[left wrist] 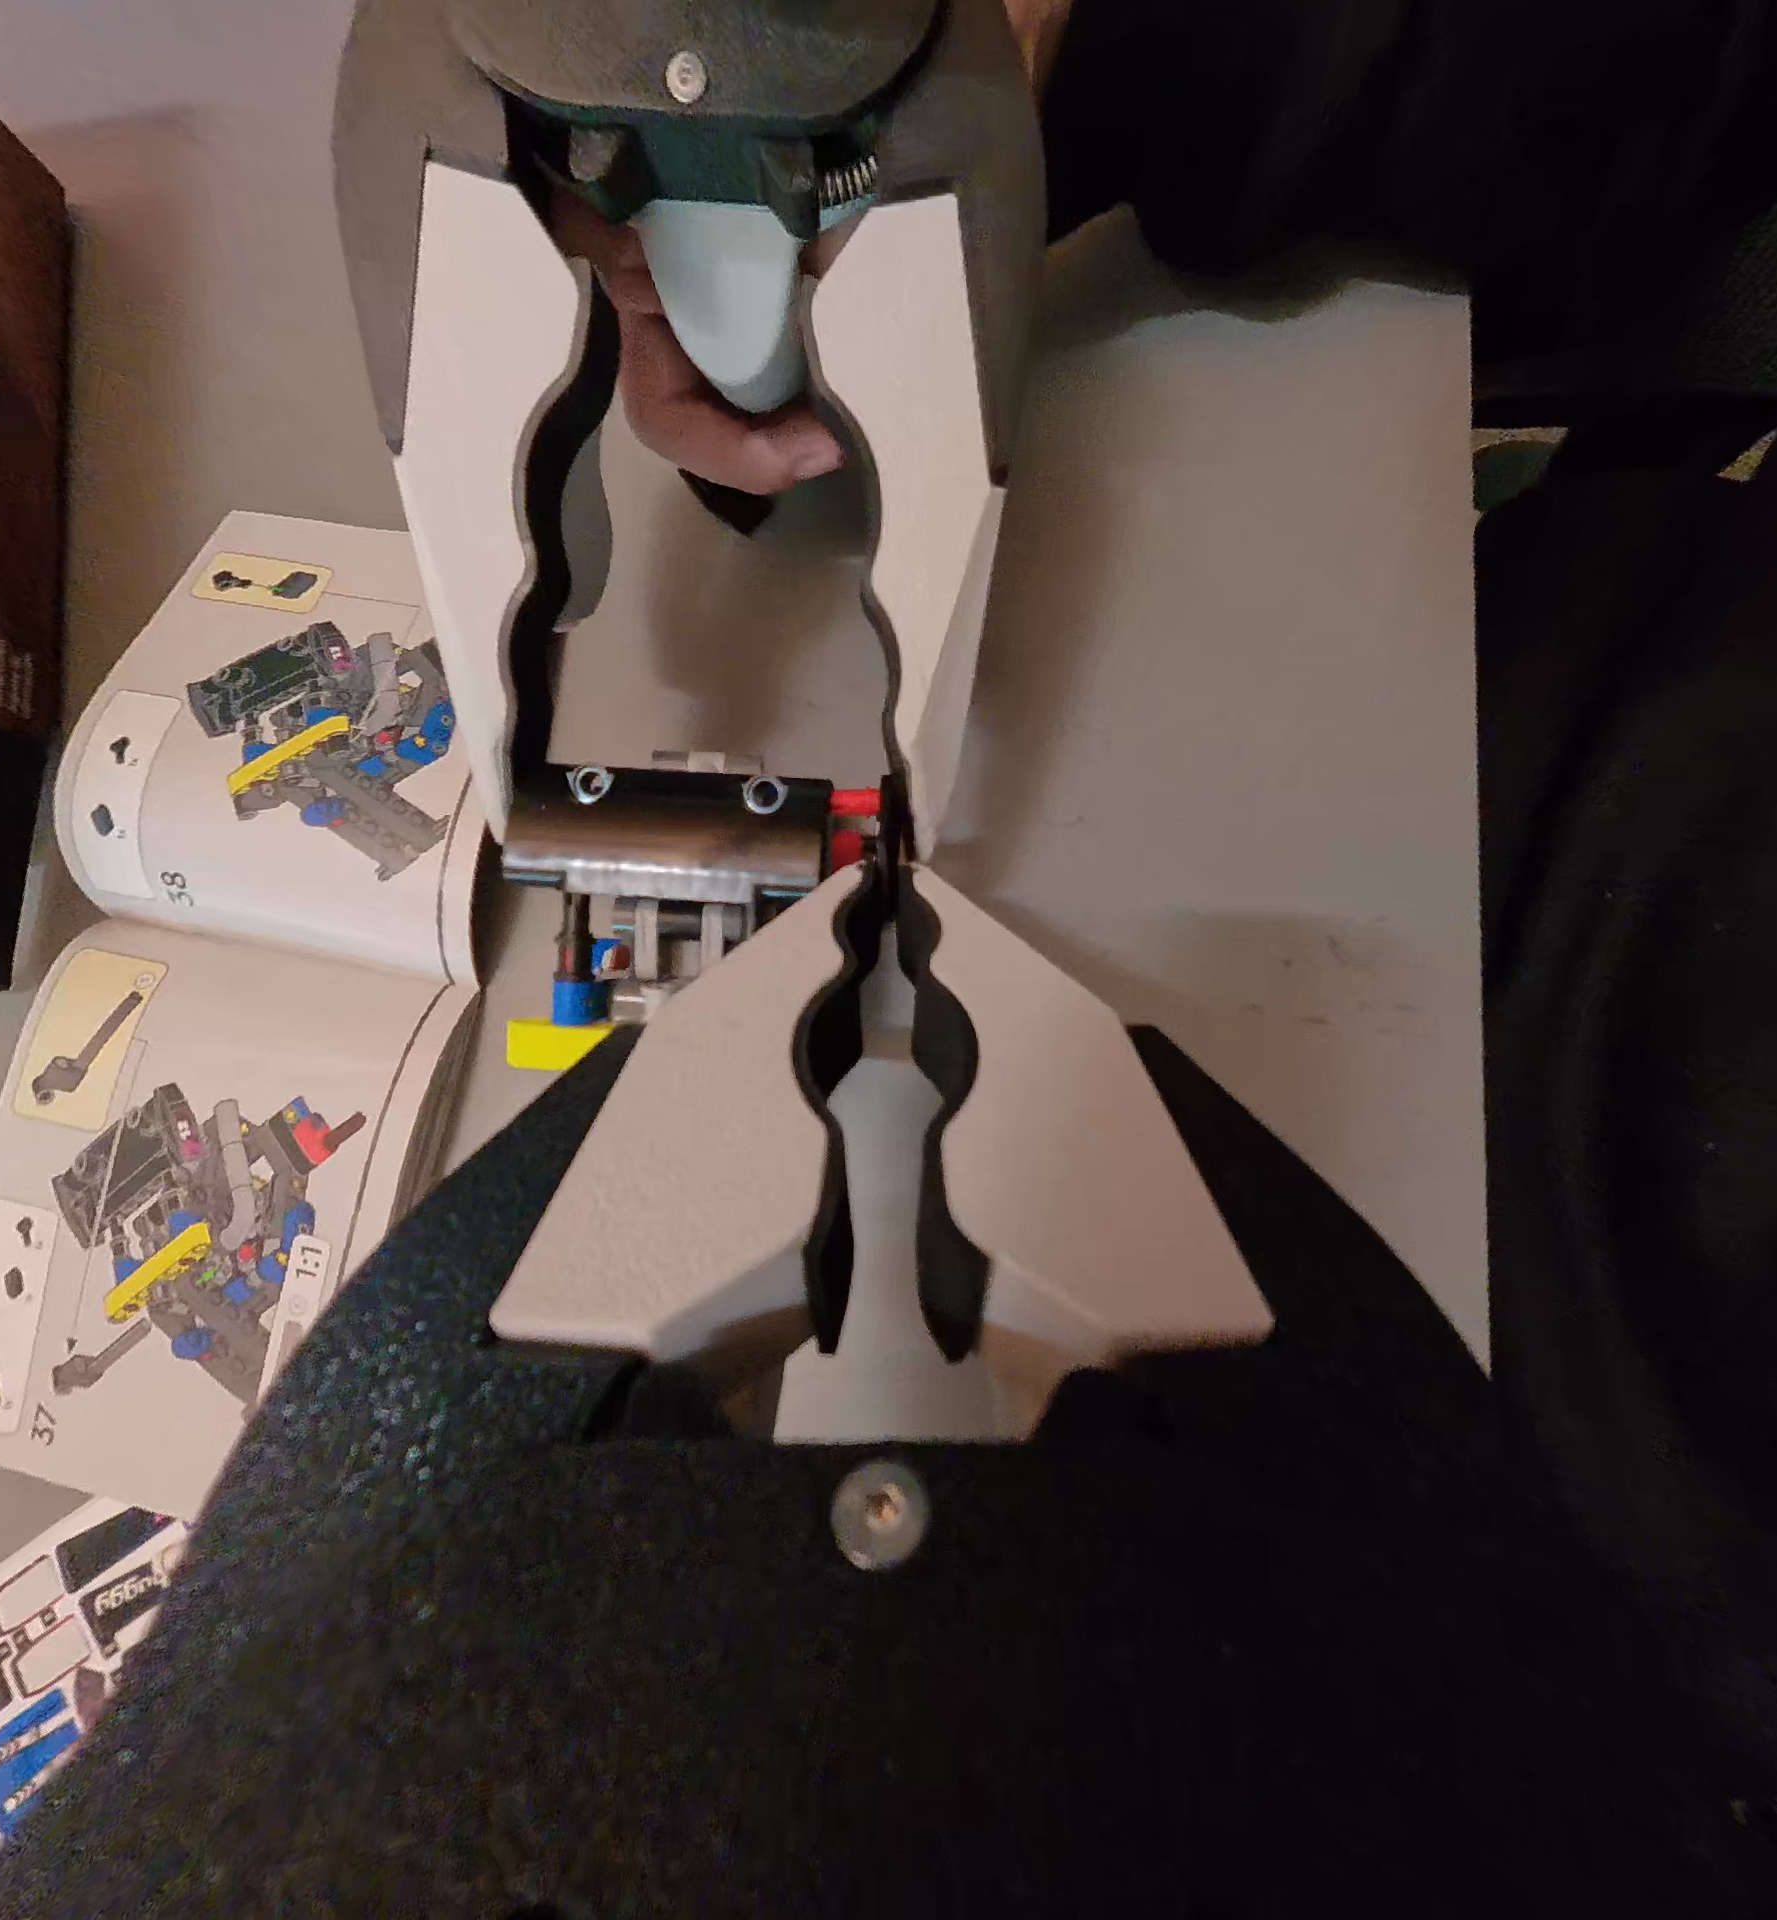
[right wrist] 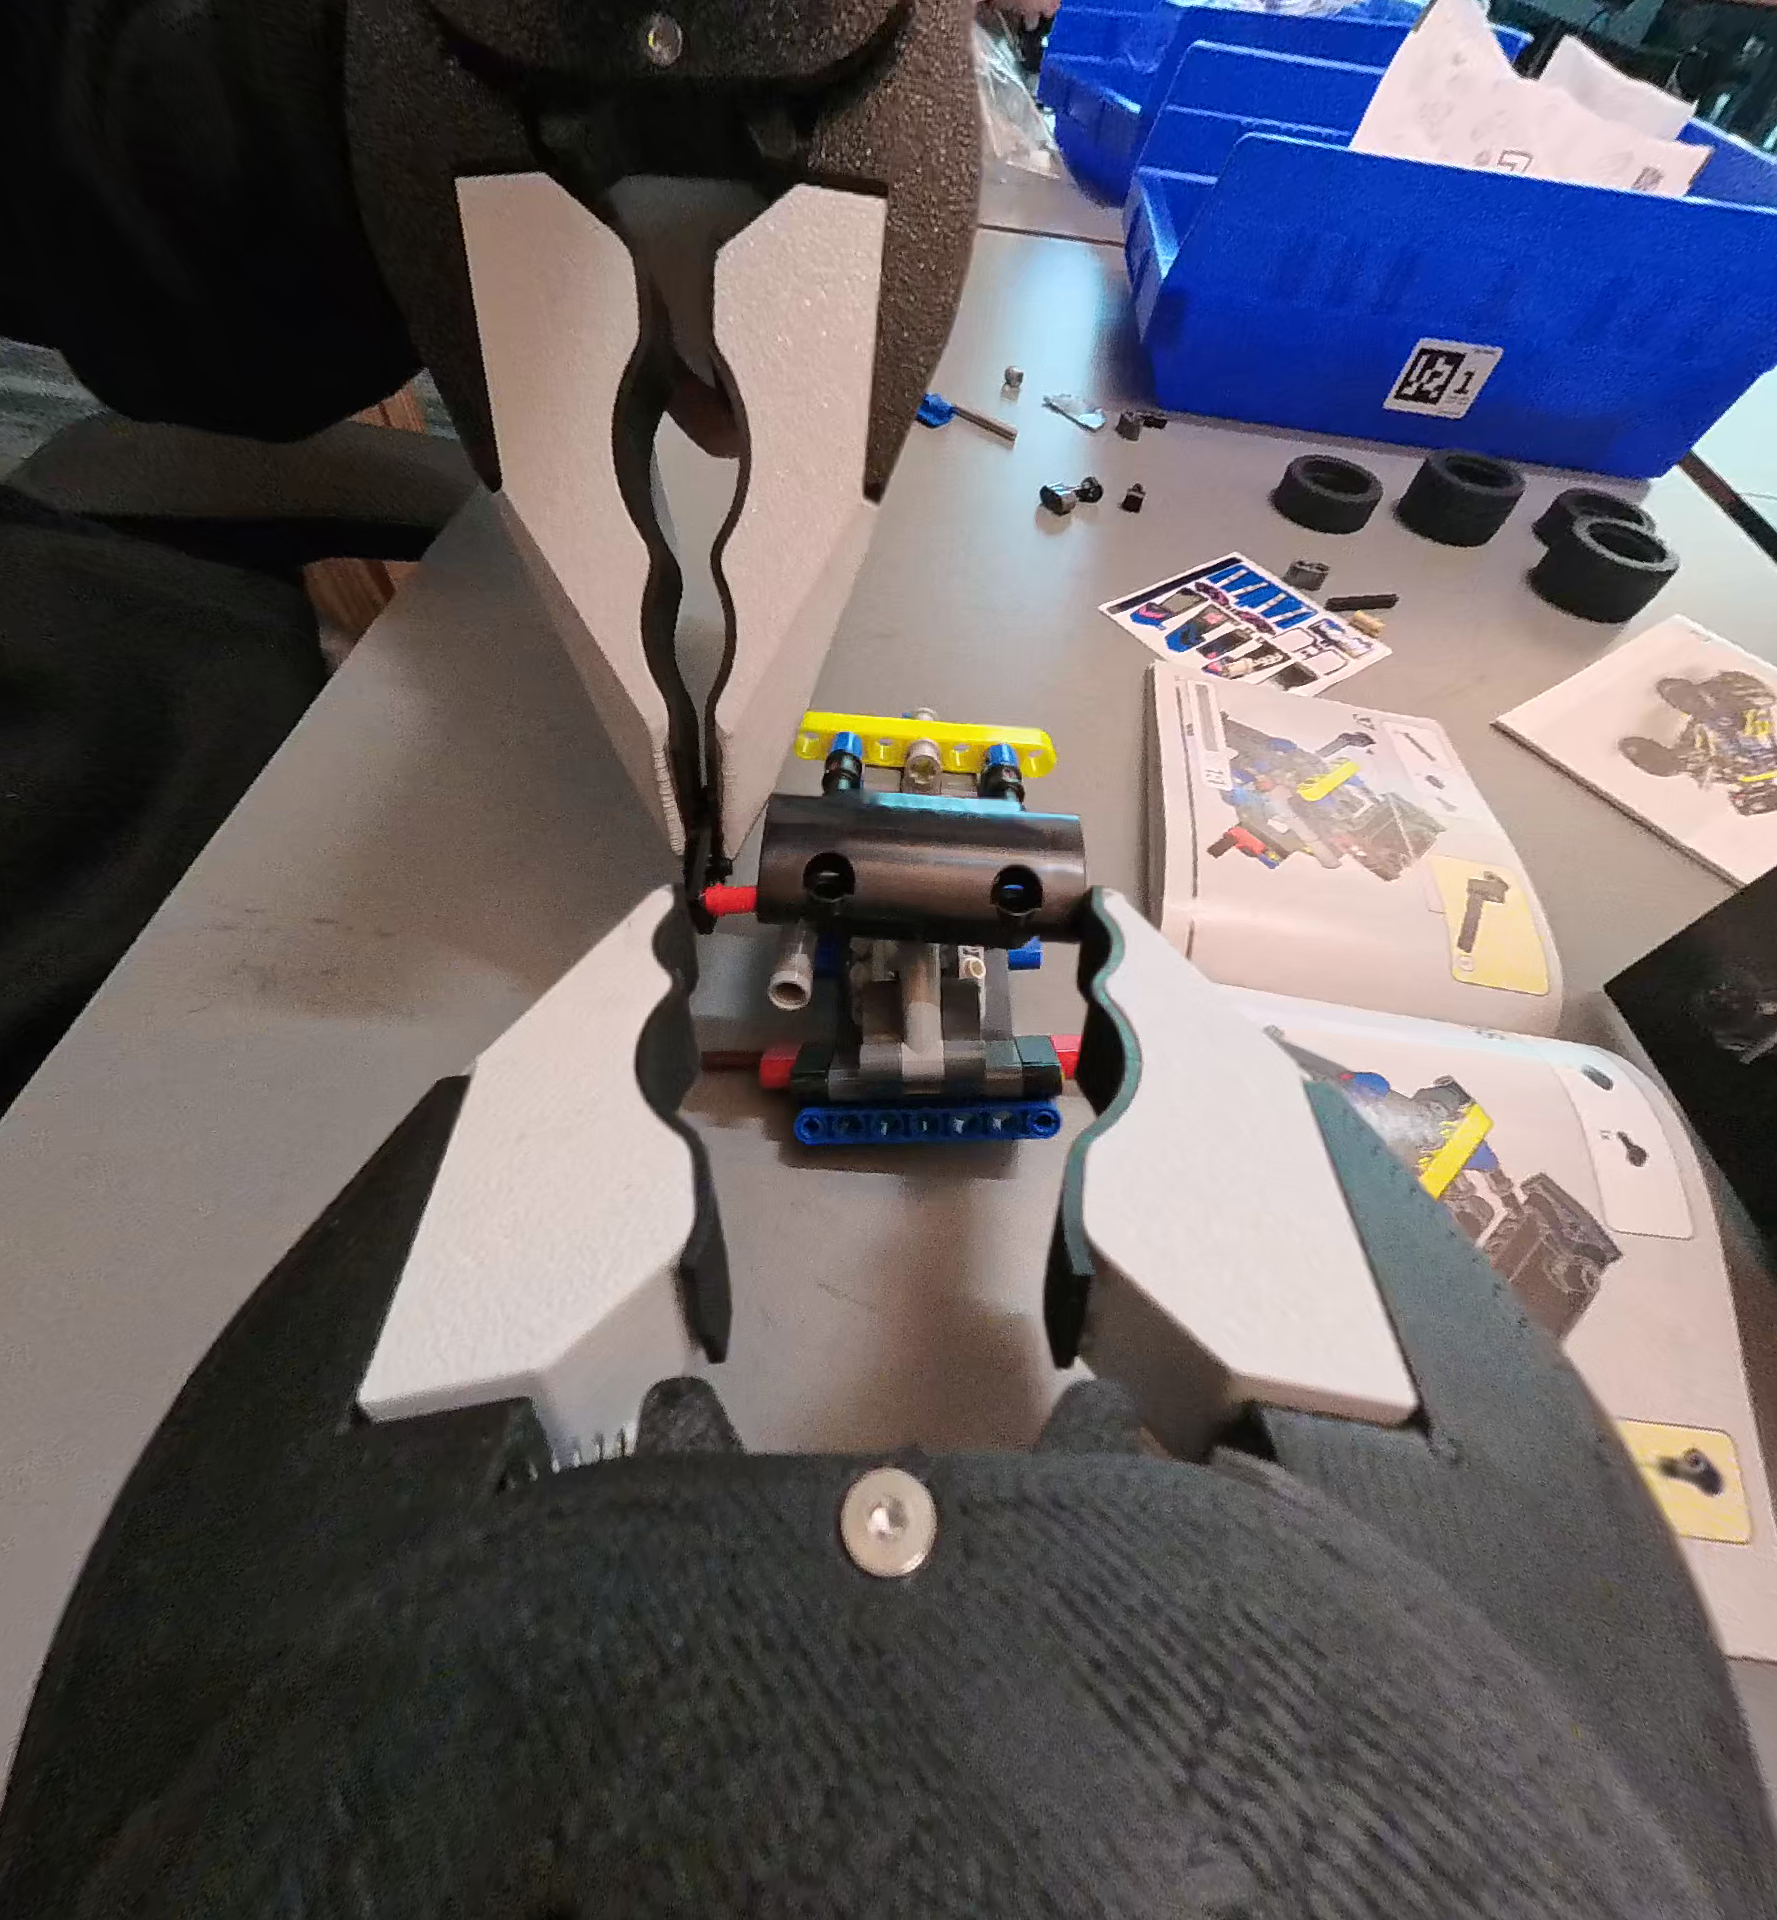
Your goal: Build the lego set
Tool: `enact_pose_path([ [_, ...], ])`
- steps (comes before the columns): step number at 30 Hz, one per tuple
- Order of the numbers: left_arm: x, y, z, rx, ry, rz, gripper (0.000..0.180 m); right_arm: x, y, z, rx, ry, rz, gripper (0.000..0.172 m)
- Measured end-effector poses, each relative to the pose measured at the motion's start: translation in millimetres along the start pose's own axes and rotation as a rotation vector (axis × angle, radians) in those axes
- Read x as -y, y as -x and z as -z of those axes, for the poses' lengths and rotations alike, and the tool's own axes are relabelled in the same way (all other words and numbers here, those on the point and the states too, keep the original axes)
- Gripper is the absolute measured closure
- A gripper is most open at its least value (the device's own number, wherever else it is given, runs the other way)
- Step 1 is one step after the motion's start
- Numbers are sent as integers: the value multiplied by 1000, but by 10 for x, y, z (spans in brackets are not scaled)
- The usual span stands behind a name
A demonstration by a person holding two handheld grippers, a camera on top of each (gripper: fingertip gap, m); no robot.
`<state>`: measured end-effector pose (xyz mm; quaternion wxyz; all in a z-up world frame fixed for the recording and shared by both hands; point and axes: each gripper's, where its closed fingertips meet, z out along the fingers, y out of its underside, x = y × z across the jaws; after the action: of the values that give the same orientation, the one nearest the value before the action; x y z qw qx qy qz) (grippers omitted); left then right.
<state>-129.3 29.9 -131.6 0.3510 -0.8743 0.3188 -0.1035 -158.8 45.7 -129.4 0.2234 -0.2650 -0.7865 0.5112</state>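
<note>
Straddling the brick model [right wrist: 920, 935], your right gripper [right wrist: 889, 925] has its jaws spread, pads either side of the black cylinder [right wrist: 920, 868], lying crosswise. Beyond, your left gripper [right wrist: 702, 868] pinches something small and black at the model's red pin [right wrist: 728, 899].

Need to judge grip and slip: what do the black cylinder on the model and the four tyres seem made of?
Black cylinder: looks like hard glossy plastic; it shows bright streaked highlights and crisp round holes. Tyres: probably rubber; matte black, no glare, with soft rounded edges. Likely the cylinder is slicker than the tyres.
</note>
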Motion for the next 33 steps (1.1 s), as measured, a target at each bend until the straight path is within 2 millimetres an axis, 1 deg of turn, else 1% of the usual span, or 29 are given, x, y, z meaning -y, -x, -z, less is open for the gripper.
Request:
enact_pose_path([
  [6, -2, 3, 9, -3, 13, -14, 180, -10, -3, -1, 3, 5, -9, 101],
  [10, -16, 23, 26, 64, 33, -25, 180, -7, -10, -13, -16, 13, 11, 102],
  [14, -14, 68, 47, 192, 18, -24, 179, -4, -32, -15, -30, 3, -11, 102],
  [19, 3, 153, 132, 438, -19, -80, 174, 1, -76, -16, -53, -12, -26, 103],
  [20, 20, 195, 169, 500, -36, -92, 161, 0, -77, -17, -54, -11, -23, 103],
  [21, 28, 224, 209, 547, -48, -115, 153, -2, -66, -20, -48, -9, -22, 103],
  [22, 44, 235, 239, 573, -69, -131, 151, 1, -68, -21, -52, -10, -25, 103],
  [23, 61, 257, 263, 593, -99, -128, 143, -3, -65, -25, -53, -7, -23, 103],
  [24, 66, 286, 267, 597, -119, -120, 131, -6, -51, -29, -47, -4, -16, 103],
  [27, 23, 350, 186, 498, -115, -107, 113, 0, -29, -45, -43, 3, -4, 103],
  [29, 29, 325, 113, 362, -139, -113, 116, 9, -13, -55, -43, 6, 15, 103],
  [30, 25, 329, 89, 306, -145, -115, 113, 7, 2, -60, -40, 11, 30, 103],
  [31, 20, 314, 63, 242, -148, -118, 116, 8, 8, -63, -42, 14, 42, 103],
  [33, 22, 320, 53, 173, -155, -145, 117, -5, -5, -56, -46, 23, 30, 103],
])
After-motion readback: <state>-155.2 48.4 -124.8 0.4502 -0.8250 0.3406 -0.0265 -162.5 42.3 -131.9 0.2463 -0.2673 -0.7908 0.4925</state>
